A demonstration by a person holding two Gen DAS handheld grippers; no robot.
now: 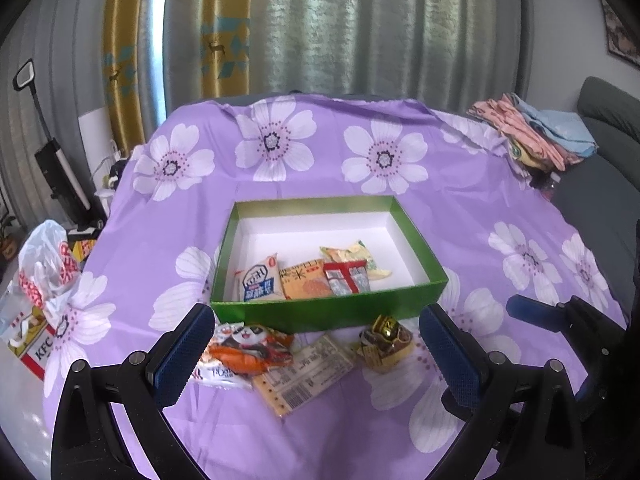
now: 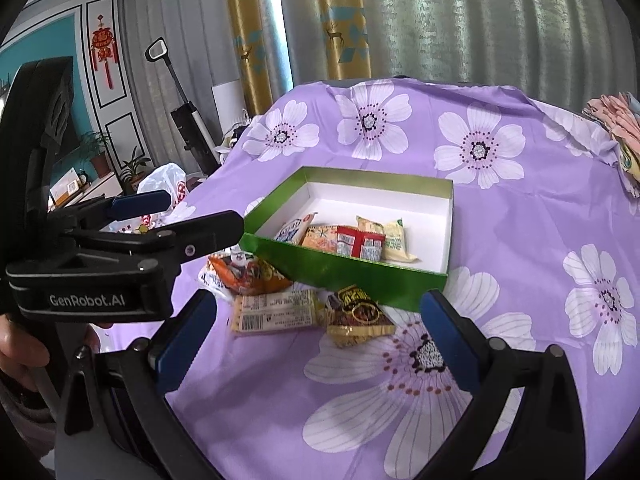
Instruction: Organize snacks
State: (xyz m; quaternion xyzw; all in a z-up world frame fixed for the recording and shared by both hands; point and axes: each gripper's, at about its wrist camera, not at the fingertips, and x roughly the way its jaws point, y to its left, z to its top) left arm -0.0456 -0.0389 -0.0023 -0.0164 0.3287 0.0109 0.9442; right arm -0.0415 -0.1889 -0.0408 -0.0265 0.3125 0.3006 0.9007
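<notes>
Left hand-held gripper (image 2: 180,216), gaping, appears whole only from right wrist.

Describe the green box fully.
The green box is a shallow, open rectangular tray, apparently glossy cardboard, green outside with a white inside. It sits flat on the purple flowered cloth. Four snack packets lie along its near wall; the far half is bare. Three more packets lie just outside its front. Neither gripper touches it.

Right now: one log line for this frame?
left gripper: open, empty | right gripper: open, empty | green box: four packets | cloth: three packets left
</notes>
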